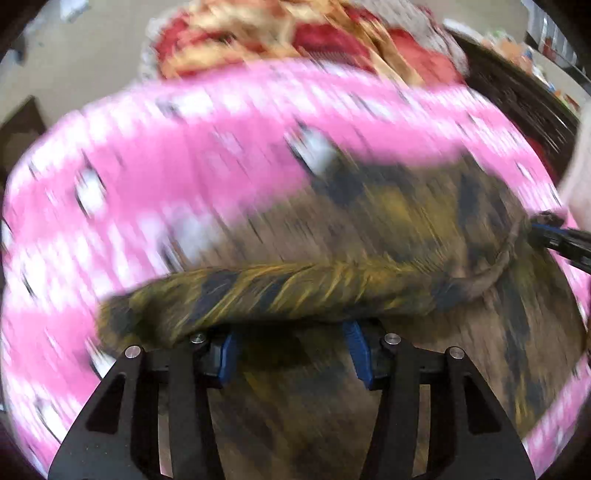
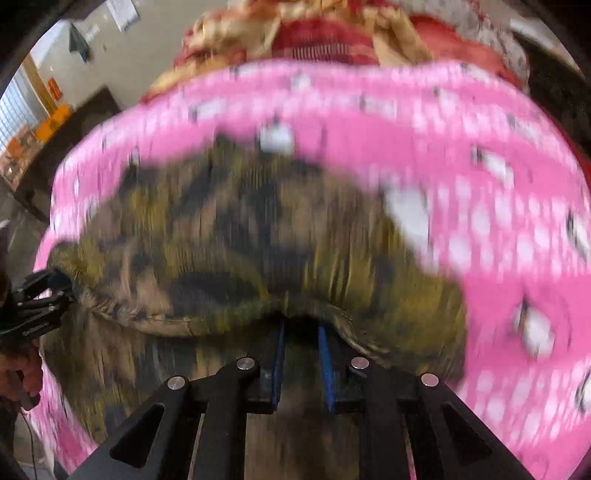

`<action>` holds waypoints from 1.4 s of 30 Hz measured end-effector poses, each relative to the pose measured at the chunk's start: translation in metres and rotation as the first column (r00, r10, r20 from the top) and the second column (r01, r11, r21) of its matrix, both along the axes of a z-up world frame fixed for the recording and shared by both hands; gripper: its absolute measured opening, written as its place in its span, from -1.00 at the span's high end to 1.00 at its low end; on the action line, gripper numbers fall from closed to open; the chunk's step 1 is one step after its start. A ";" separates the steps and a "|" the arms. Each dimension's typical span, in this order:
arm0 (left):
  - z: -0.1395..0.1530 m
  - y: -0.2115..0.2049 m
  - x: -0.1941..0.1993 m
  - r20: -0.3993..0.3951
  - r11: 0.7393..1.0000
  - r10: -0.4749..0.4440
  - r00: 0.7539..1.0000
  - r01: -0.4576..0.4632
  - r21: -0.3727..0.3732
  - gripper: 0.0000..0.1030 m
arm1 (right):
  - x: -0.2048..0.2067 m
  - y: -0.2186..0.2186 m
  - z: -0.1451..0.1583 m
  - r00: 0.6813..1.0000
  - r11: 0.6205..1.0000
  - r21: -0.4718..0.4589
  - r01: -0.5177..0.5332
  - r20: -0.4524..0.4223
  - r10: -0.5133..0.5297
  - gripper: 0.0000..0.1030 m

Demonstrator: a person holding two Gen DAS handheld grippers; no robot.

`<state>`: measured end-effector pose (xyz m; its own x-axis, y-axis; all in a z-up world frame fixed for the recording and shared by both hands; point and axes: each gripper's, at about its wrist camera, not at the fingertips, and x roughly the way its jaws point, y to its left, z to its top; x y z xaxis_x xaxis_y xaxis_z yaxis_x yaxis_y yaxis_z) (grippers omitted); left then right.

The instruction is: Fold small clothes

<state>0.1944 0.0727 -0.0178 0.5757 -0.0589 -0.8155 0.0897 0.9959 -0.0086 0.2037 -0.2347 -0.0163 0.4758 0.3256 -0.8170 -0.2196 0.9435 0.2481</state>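
Observation:
A small olive, brown and dark patterned garment [image 1: 369,236] lies on a pink cloth with white spots [image 1: 166,166]. Both views are motion-blurred. My left gripper [image 1: 291,350] has the garment's rolled edge draped over its blue pads [image 1: 356,347], with a wide gap between them. My right gripper [image 2: 301,354] has the garment's edge [image 2: 258,236] between its narrowly spaced blue pads [image 2: 325,365]. The right gripper's tip [image 1: 561,240] shows at the garment's right corner in the left wrist view. The left gripper [image 2: 40,299] shows at its left corner in the right wrist view.
A red and gold patterned fabric [image 1: 295,33] lies beyond the pink cloth [image 2: 480,221]. A dark table edge [image 1: 517,92] runs at the far right. Orange boxes [image 2: 51,122] and a wall stand at the far left of the right wrist view.

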 end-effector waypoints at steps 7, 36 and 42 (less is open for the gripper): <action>0.040 0.052 0.003 0.207 0.951 0.304 0.930 -0.283 -0.125 -0.05 | 0.003 -0.022 0.041 0.949 0.977 0.142 0.157 0.254 -0.189 0.66; -0.035 0.025 -0.011 0.097 0.946 0.324 0.941 -0.322 -0.043 -0.26 | 0.001 -0.042 -0.010 0.912 0.917 0.073 0.392 0.104 -0.398 0.26; -0.037 0.022 -0.005 0.087 0.945 0.327 0.941 -0.328 -0.003 -0.31 | 0.003 0.000 0.016 0.954 0.972 0.134 0.194 0.207 -0.219 0.20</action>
